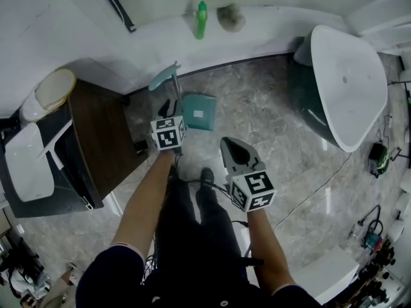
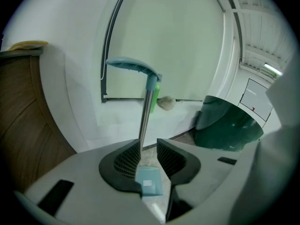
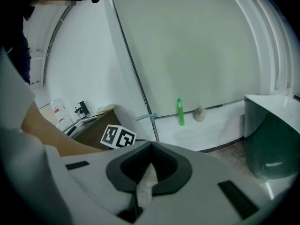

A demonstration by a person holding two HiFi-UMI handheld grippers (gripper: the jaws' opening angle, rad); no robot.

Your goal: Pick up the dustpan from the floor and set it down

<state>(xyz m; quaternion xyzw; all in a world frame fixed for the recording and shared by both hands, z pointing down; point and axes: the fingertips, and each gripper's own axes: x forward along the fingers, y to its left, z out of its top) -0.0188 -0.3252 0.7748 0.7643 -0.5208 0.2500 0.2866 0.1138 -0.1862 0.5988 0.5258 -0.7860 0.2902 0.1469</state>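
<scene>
A white bathtub with a dark green outer shell [image 1: 347, 82] stands well off to the right of both grippers, and a dark brown wooden cabinet [image 1: 96, 133] stands to the left of the left gripper [image 1: 170, 106]. The teal plastic long-handled dustpan [image 1: 198, 111] stands on the grey marbled floor [image 1: 257, 127] just ahead of that gripper, pan flat on the floor and its shaft upright. In the left gripper view the jaws stand apart with the metal shaft [image 2: 146, 116] between them, close along the left jaw and clear of the right one. The right gripper [image 1: 226, 142] is nearer the person, its jaws closed together on nothing. A green bottle [image 1: 201, 19] stands on the white ledge beyond.
</scene>
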